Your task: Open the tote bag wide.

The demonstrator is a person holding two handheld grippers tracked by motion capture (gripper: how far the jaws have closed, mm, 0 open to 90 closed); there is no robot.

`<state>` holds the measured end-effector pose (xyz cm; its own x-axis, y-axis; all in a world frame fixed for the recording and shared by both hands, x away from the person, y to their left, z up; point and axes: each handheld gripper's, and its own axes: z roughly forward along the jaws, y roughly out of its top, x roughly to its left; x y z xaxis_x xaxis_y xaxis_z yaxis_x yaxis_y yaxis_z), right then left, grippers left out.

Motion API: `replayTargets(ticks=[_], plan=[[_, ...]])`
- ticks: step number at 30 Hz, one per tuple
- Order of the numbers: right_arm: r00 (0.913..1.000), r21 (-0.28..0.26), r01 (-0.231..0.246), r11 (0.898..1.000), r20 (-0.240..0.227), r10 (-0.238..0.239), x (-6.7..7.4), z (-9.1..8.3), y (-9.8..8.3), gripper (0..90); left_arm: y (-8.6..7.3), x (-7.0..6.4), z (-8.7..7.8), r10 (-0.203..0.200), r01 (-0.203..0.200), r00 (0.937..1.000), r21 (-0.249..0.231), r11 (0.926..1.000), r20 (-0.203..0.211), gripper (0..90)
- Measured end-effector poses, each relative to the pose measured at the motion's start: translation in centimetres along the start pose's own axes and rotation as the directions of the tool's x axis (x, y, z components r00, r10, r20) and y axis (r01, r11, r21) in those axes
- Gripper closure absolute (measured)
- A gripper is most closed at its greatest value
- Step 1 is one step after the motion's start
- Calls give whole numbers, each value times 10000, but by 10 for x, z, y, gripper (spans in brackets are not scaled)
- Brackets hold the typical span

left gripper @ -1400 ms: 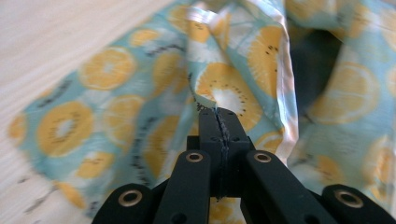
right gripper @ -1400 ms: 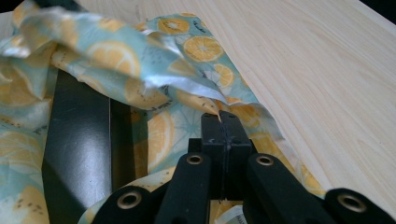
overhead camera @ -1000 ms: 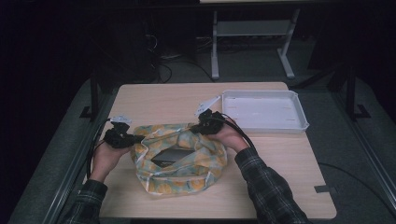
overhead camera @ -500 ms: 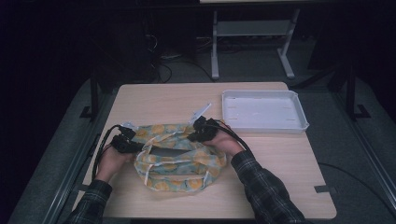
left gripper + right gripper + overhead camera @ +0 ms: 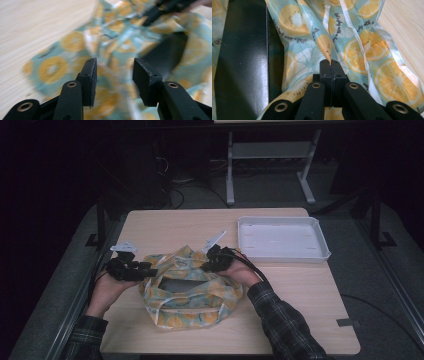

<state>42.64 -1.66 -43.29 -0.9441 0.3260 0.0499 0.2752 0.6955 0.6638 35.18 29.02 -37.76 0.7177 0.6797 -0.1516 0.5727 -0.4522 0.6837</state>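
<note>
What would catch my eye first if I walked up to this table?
Most likely the bright bag printed with orange and lemon slices, lying crumpled near the front edge of the wooden table, with something flat and dark showing in its opening. The right gripper pinches a fold of it shut, while the left gripper is open at its other side. An empty white tray sits at the far right.

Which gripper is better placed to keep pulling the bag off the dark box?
Right. The right gripper is shut on the citrus-print bag beside the dark box; the left gripper is open.
</note>
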Motion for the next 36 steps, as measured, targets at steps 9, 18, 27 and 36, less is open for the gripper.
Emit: replayTargets(ticks=[9,18,27,36], plan=[[10000,-40,84,10000,-6,-84,0,-2,0,891,0,-8,22,448,-440,9989,459,9980,-158,697],[9999,-31,166,9999,0,-166,2,0,1,892,-2,-3,23,287,-270,9986,384,9989,-452,881],[9996,47,277,9996,-87,-277,4,5,1,891,-15,18,28,-466,483,9973,286,9984,-562,896],[9996,226,269,9994,-136,-266,4,11,-1,891,-25,34,47,-749,797,9960,1047,9913,-487,897]])
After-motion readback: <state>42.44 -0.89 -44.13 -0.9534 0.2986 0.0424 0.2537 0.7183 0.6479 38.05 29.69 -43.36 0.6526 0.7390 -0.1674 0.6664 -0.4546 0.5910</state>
